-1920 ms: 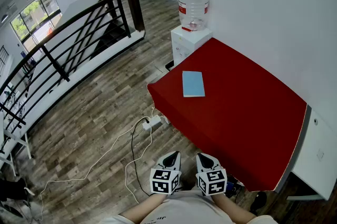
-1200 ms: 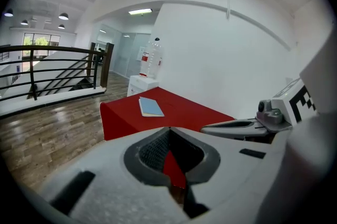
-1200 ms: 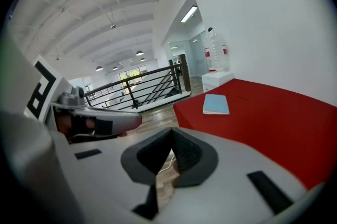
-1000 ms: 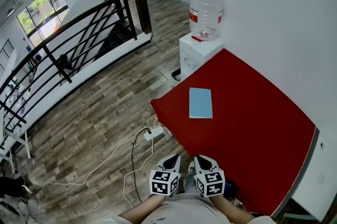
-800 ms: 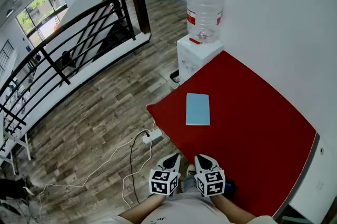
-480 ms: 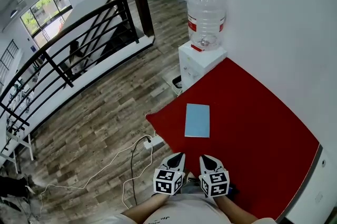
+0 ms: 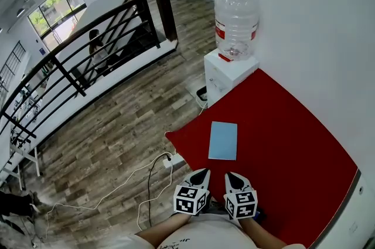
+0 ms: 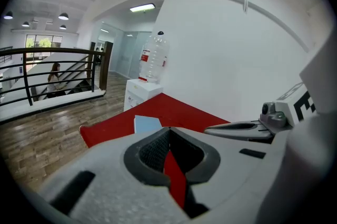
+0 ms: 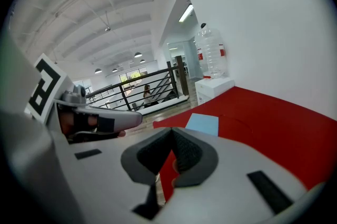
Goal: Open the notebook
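A light blue notebook [image 7: 223, 140] lies shut on the red table [image 7: 287, 154], near its front left corner. Both grippers hover side by side at the table's near edge, short of the notebook and not touching it. My left gripper [image 7: 201, 174] is shut with nothing in it, and so is my right gripper [image 7: 232, 177]. In the left gripper view the notebook [image 8: 146, 124] shows just beyond the closed tips of that gripper [image 8: 168, 128]. The right gripper view has the notebook [image 9: 204, 124] ahead of its closed tips [image 9: 172, 131], slightly to the right.
A white dispenser [image 7: 228, 73] with a large water bottle [image 7: 236, 13] stands at the table's far corner by the white wall. A power strip [image 7: 170, 161] and cables lie on the wooden floor to the left. Beyond the black railing [image 7: 88, 48] is a person [image 7: 96, 45].
Both grippers and the head camera have advanced toward the table, so the notebook now lies closer ahead of the tips. The jaws have stayed shut.
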`<state>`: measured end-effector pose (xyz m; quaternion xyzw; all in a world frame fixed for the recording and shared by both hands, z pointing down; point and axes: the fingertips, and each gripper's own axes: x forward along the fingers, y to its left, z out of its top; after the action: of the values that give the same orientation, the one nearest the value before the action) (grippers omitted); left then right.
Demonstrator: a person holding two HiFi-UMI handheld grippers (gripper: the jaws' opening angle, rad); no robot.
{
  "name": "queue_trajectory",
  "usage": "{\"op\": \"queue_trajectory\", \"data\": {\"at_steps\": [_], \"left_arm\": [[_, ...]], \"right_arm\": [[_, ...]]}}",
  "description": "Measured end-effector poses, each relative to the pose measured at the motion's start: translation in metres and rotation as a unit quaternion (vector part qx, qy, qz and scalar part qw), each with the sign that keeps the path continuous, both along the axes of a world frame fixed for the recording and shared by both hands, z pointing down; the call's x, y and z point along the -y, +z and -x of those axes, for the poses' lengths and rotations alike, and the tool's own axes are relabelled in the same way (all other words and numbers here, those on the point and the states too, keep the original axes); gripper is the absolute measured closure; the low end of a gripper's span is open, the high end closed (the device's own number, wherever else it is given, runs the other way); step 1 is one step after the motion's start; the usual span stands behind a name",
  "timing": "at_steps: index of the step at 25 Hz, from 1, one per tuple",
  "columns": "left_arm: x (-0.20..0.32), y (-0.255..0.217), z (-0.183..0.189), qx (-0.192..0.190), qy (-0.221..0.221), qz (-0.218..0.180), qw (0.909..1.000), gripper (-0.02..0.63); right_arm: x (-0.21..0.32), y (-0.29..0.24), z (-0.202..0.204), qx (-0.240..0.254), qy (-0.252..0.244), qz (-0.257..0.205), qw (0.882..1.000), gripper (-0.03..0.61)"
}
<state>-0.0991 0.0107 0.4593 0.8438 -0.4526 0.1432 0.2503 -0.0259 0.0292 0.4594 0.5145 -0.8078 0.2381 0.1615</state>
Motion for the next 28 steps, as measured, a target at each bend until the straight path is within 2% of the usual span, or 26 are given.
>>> {"op": "queue_trajectory", "data": {"at_steps": [6,14,22,28], "left_arm": [[0.015,-0.001,-0.003,0.012,0.035,0.002,0.9993,0.607],[0.024,-0.001,0.008,0.016,0.037,0.005,0.9992,0.607],[0.034,0.004,0.001,0.034,0.045,-0.003,0.9984,0.607],[0.047,0.015,0.002,0.024,0.036,0.015,0.9989,0.607]], "right_arm": [[0.021,-0.006,0.001,-0.001,0.018,-0.007,1.0,0.572],[0.028,-0.005,0.008,0.003,0.03,-0.005,1.0,0.572],[0.035,0.003,-0.008,-0.015,0.04,0.001,0.999,0.572],[0.046,0.011,-0.016,-0.019,0.049,0.01,0.999,0.572]]}}
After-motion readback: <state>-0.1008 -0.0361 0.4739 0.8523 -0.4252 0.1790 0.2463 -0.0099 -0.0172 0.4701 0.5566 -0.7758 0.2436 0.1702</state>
